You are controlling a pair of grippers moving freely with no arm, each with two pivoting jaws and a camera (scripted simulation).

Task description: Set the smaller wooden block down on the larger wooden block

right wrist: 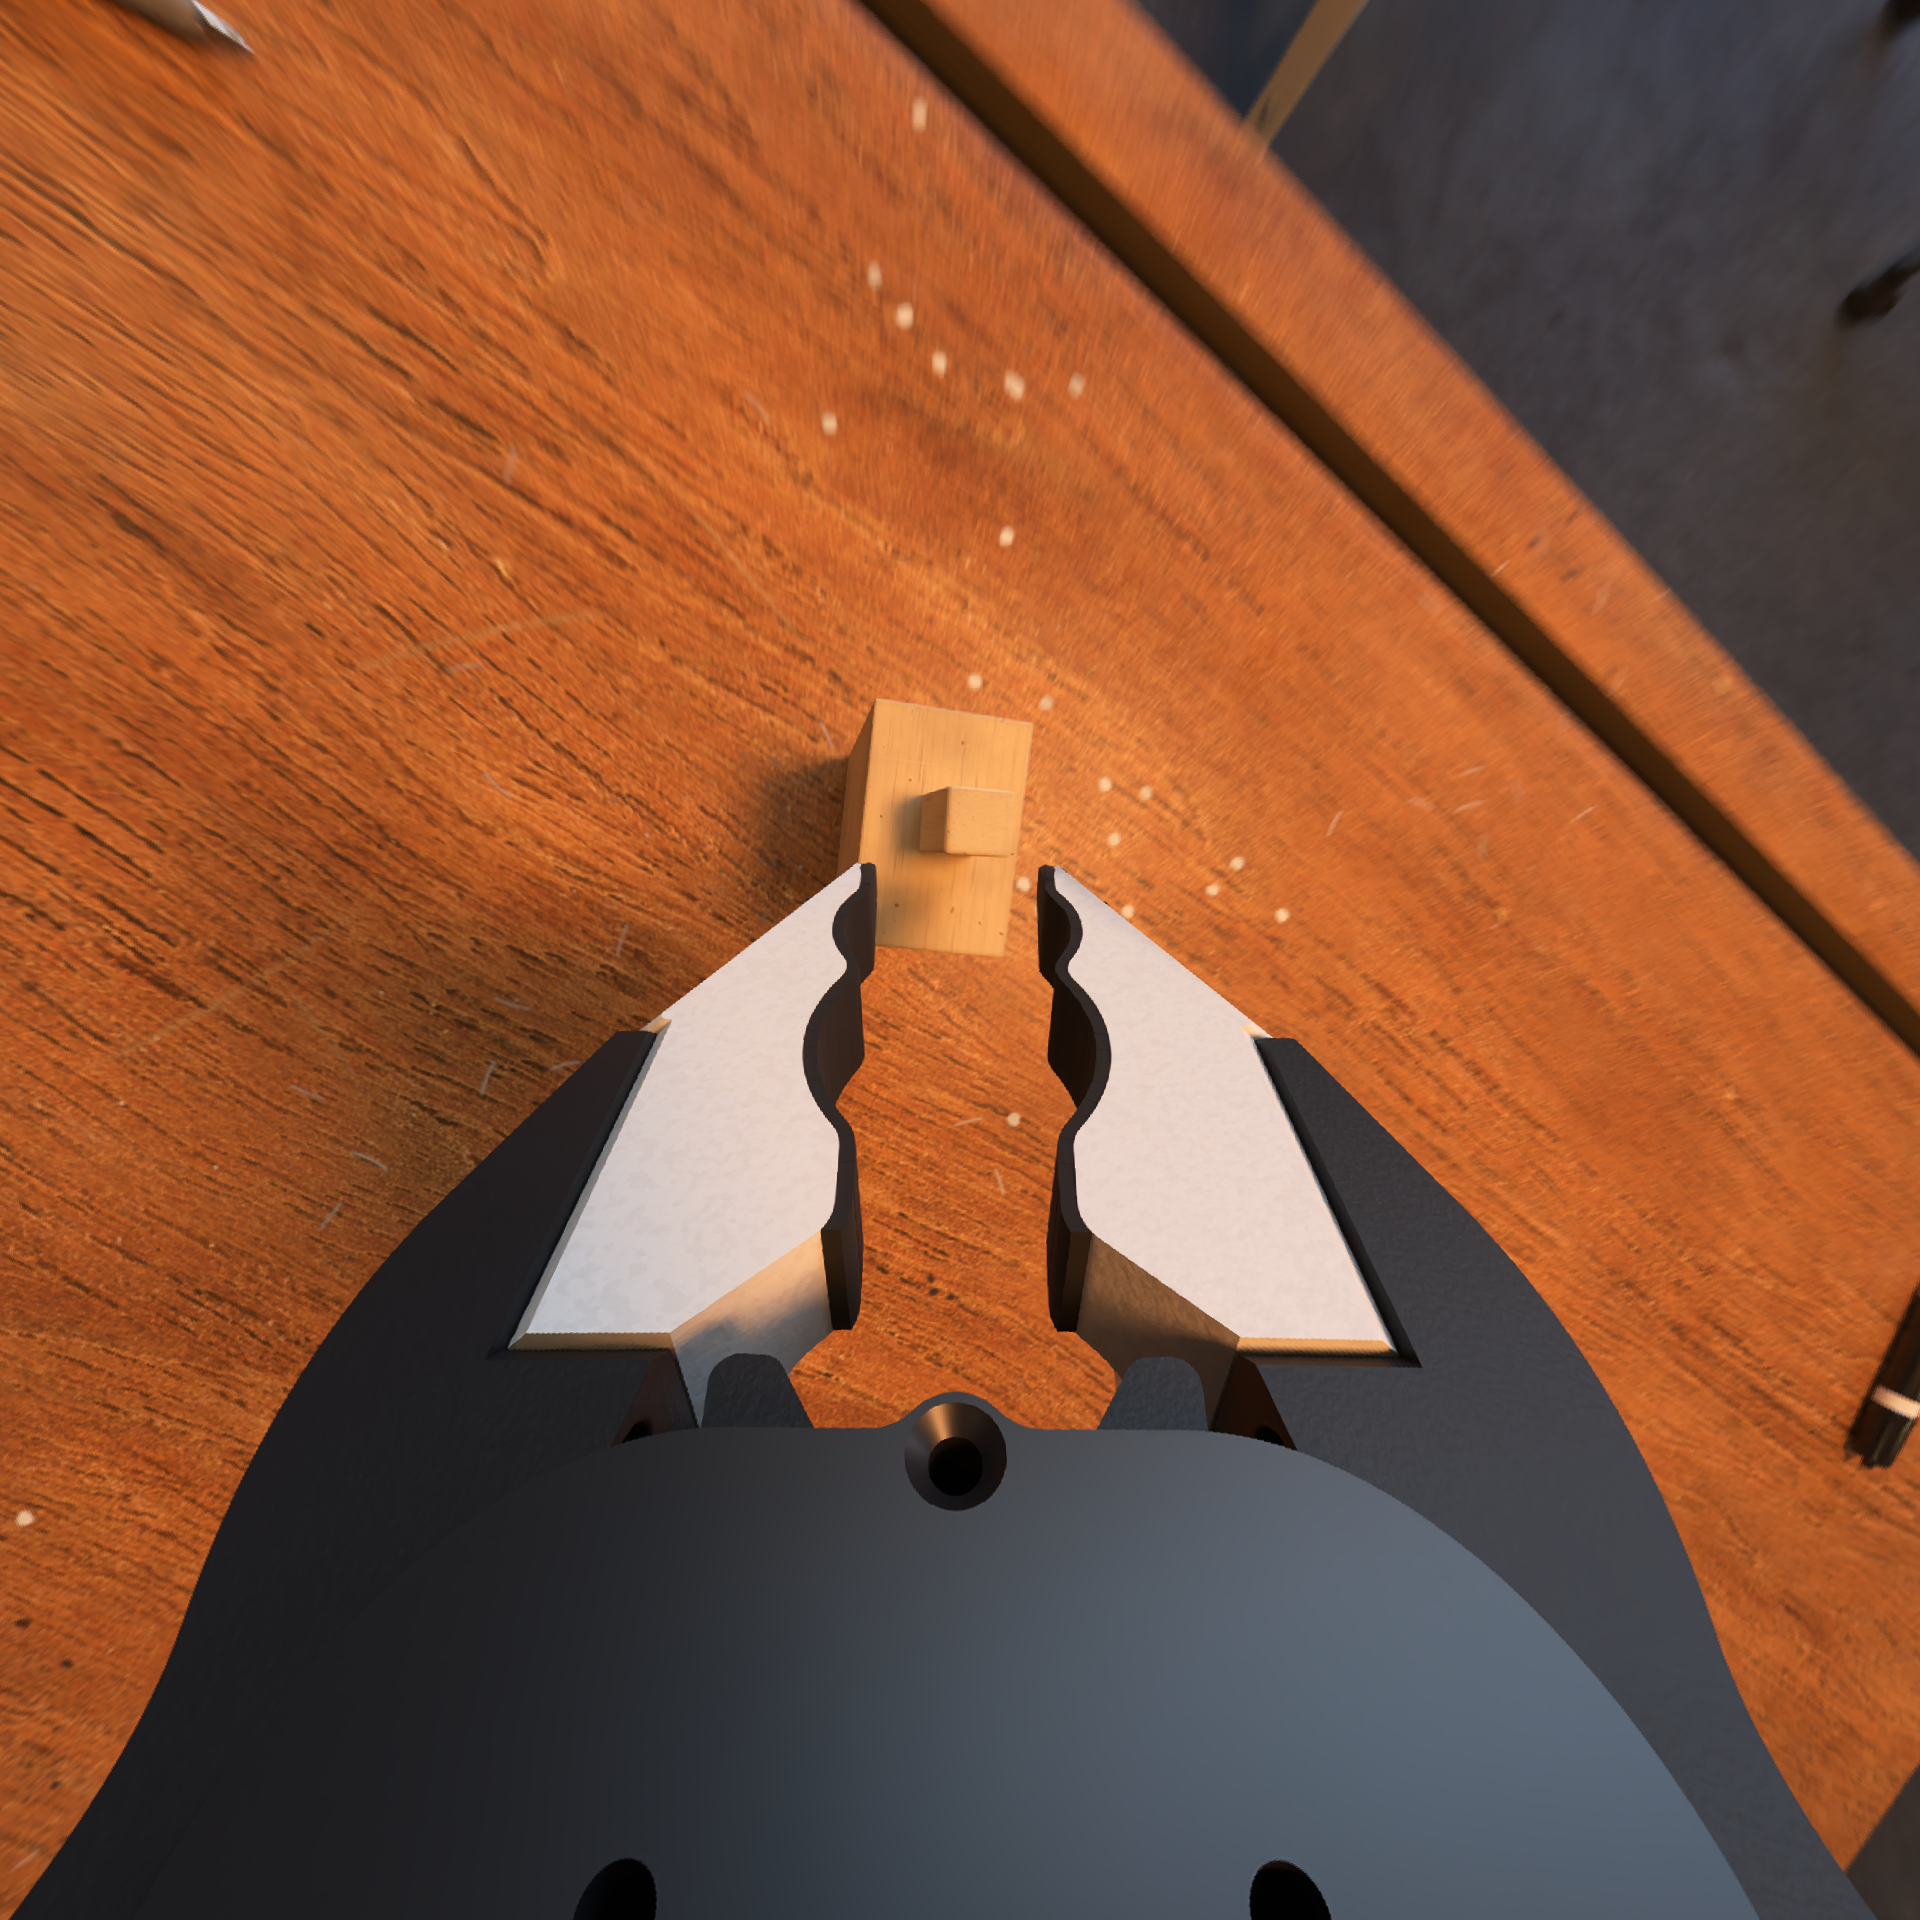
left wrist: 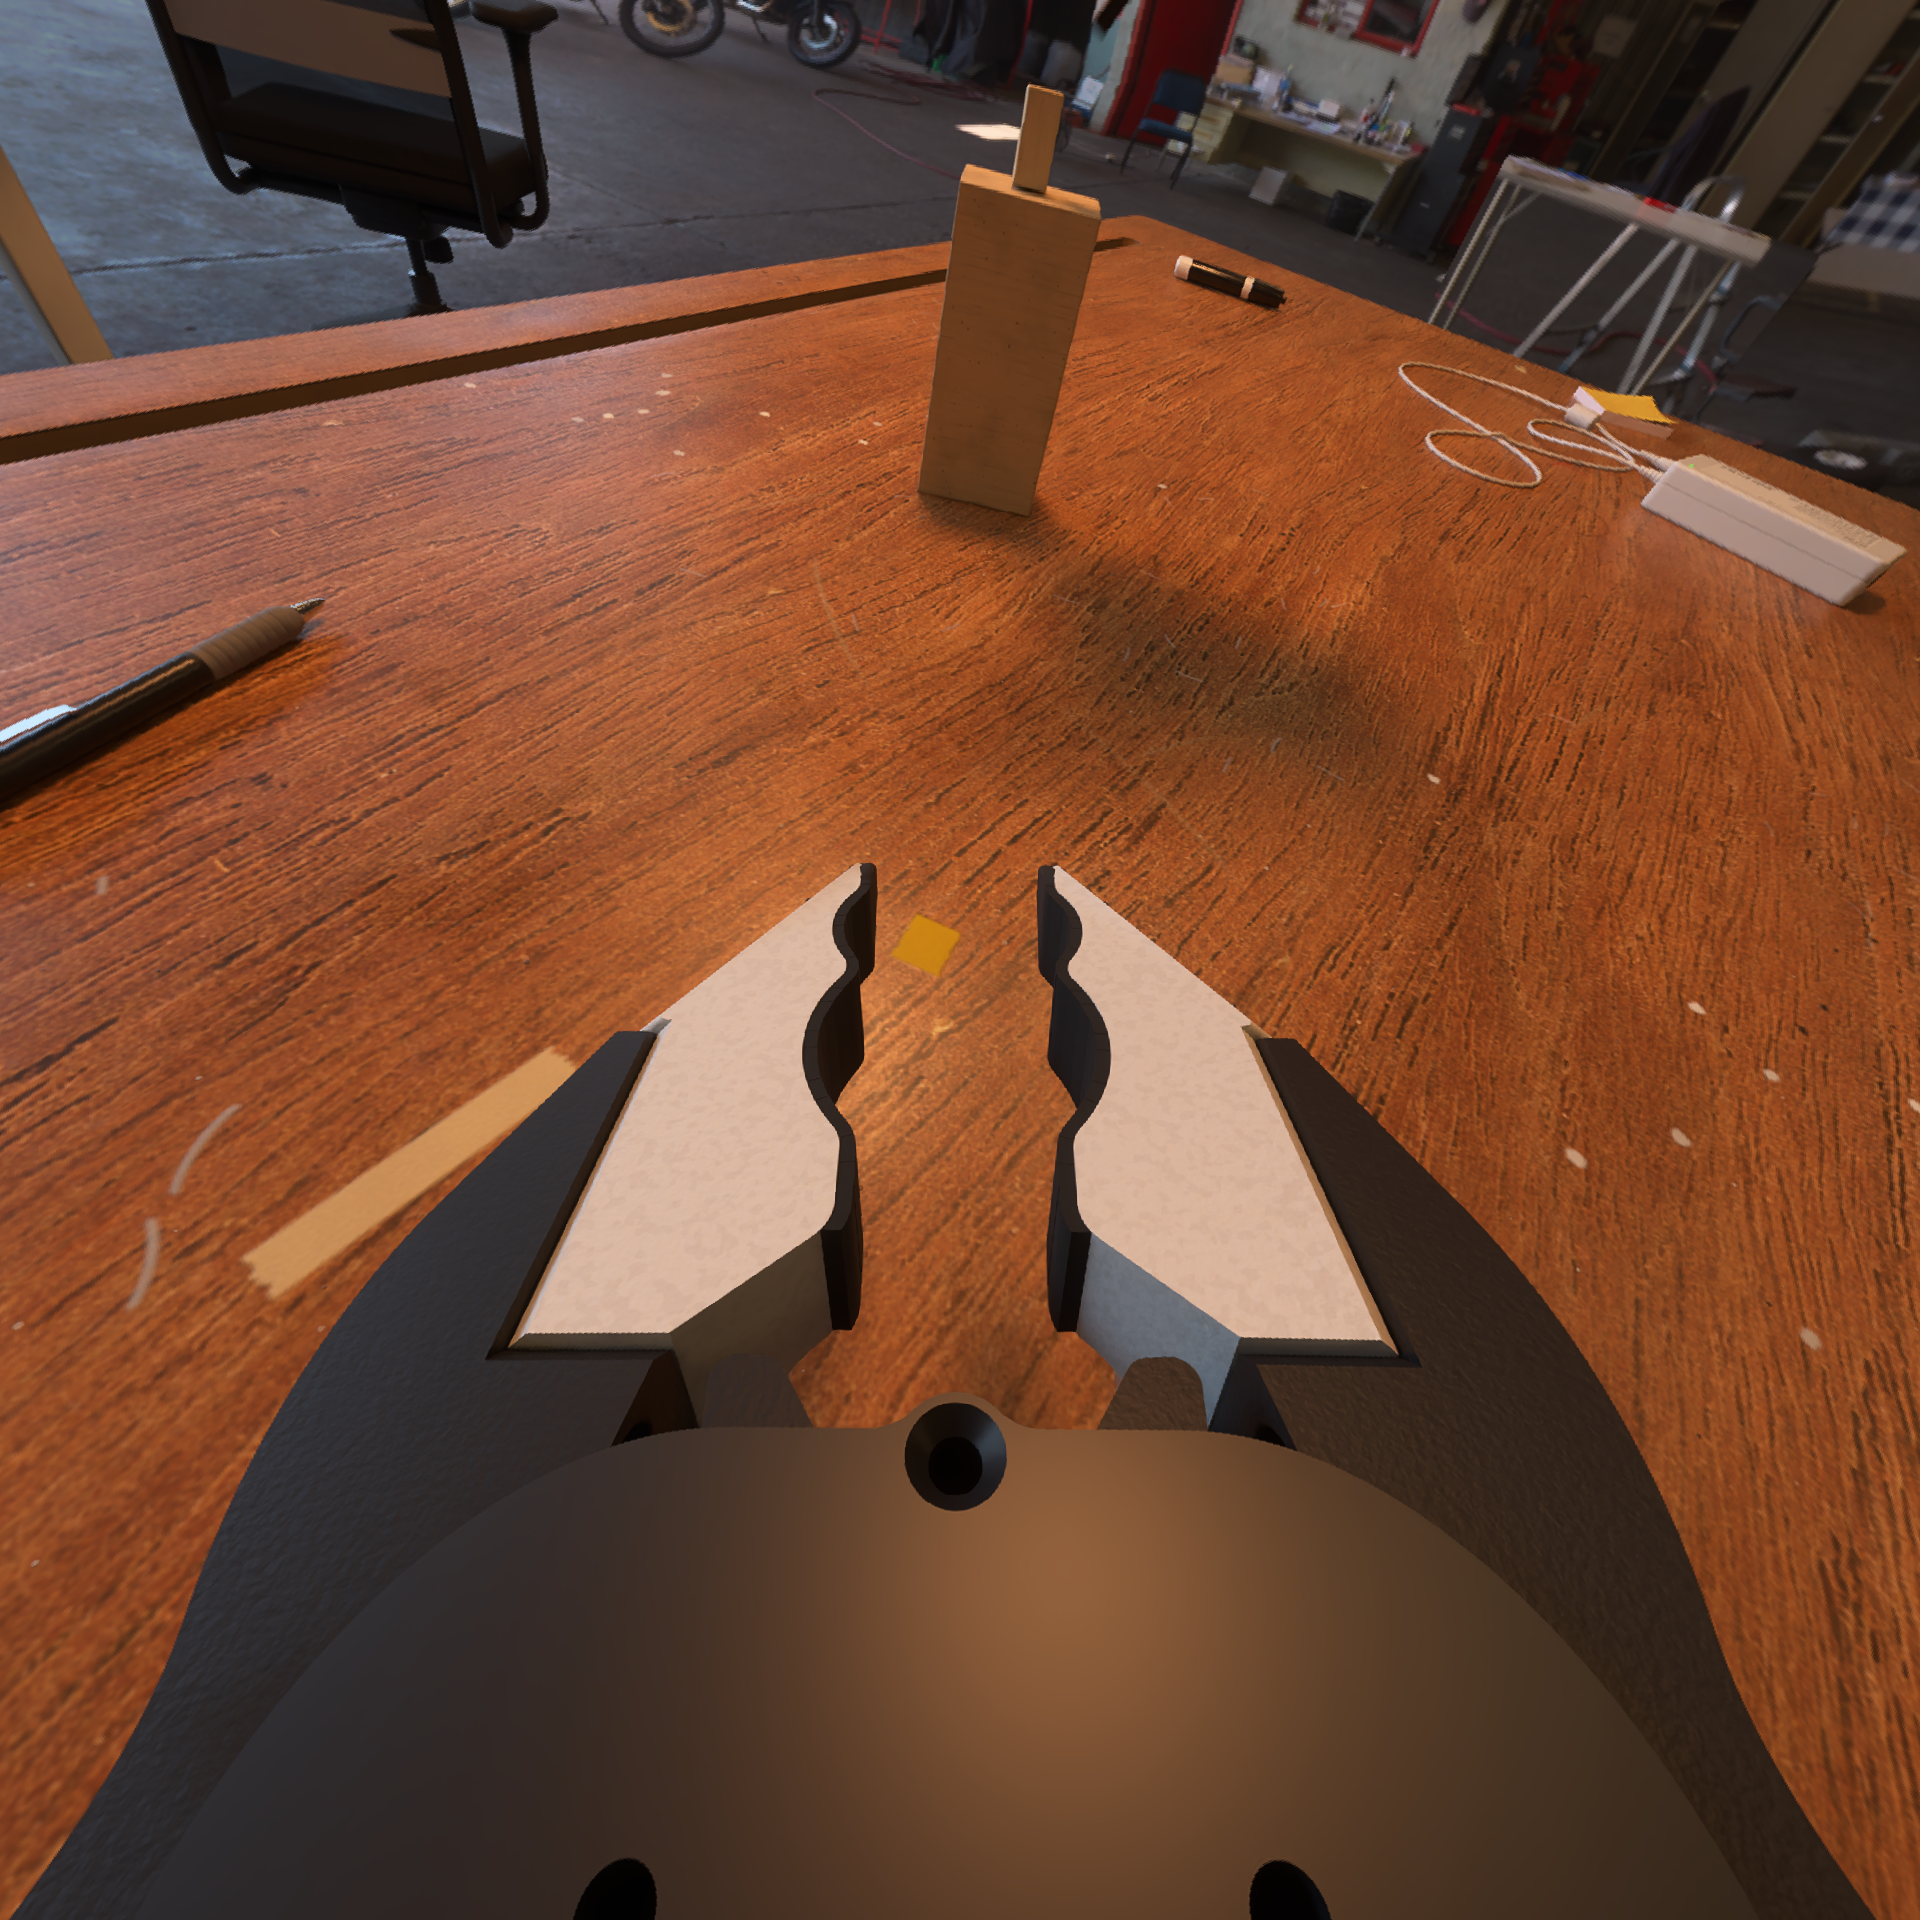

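Observation:
The larger wooden block (left wrist: 1003, 343) stands upright on the brown wooden table (left wrist: 623, 727). The smaller wooden block (left wrist: 1039, 137) stands upright on its top face. In the right wrist view I look down on both: the smaller block (right wrist: 966, 821) sits on the larger block's top (right wrist: 935, 904). My right gripper (right wrist: 956, 883) is open and empty, above the blocks and apart from them. My left gripper (left wrist: 956, 883) is open and empty, low over the table, well short of the blocks.
A black pen (left wrist: 156, 686) lies at the left. A black marker (left wrist: 1231, 281) lies behind the blocks. A white adapter (left wrist: 1766, 525) with a coiled cable (left wrist: 1486, 436) lies at the right. A small yellow patch (left wrist: 925, 943) and a tape strip (left wrist: 405, 1174) lie near my left gripper. An office chair (left wrist: 353, 135) stands beyond the table edge.

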